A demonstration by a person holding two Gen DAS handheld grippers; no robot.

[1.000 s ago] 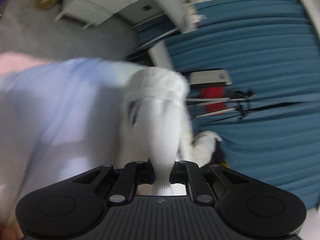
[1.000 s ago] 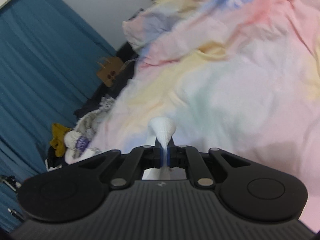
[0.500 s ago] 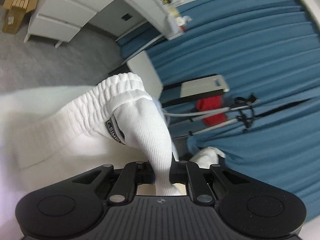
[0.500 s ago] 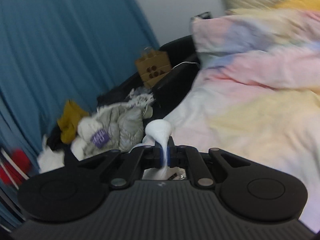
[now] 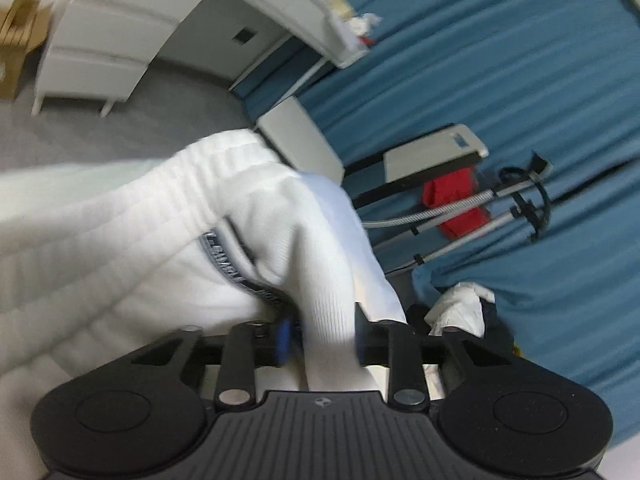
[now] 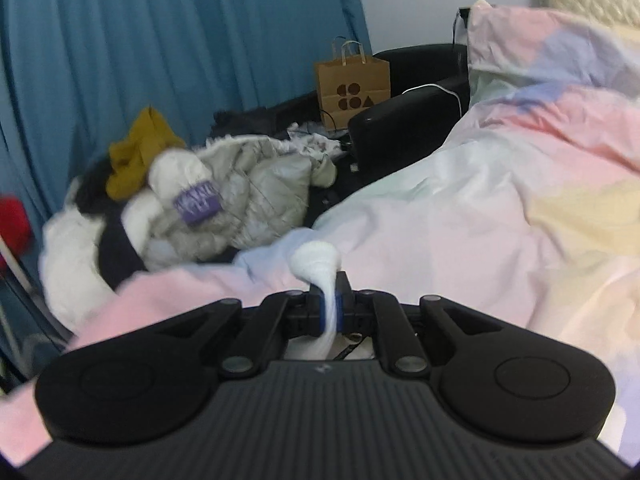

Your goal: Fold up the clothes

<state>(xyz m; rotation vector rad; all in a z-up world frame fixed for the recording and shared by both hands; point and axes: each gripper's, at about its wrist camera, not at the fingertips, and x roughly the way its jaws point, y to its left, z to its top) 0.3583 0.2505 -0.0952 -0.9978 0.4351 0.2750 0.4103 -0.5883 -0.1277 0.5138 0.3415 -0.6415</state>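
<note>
White cloth: a soft white garment (image 5: 168, 248) with a stretchy ribbed band and a dark label strip (image 5: 236, 268). It looks like thick knit, light and floppy. I think it will sag and bunch, not slide or break.

Where it is: held up in the air between both tools. In the left view the floor (image 5: 120, 128) is far behind it. In the right view the bed cover (image 6: 500, 216) in pink, yellow and blue lies just past it.

Left hand-held gripper (image 5: 320, 340): its two fingers are partly apart with a thick fold of the white cloth squeezed between them. The blue pad (image 5: 283, 340) on one finger shows beside the fold.

Right hand-held gripper (image 6: 329, 306): its fingers are almost together, pinching a thin twist of the same white cloth (image 6: 316, 260). A small puff of it sticks out past the tips.

Best place to hold: I think the corners of the ribbed band, one in each tool, so the cloth hangs flat. A thick bunch like the left one may hide wrinkles.

Other things: blue curtain (image 6: 160, 40), a pile of clothes (image 6: 224, 192) and a brown paper bag (image 6: 352, 84) beside the bed.
</note>
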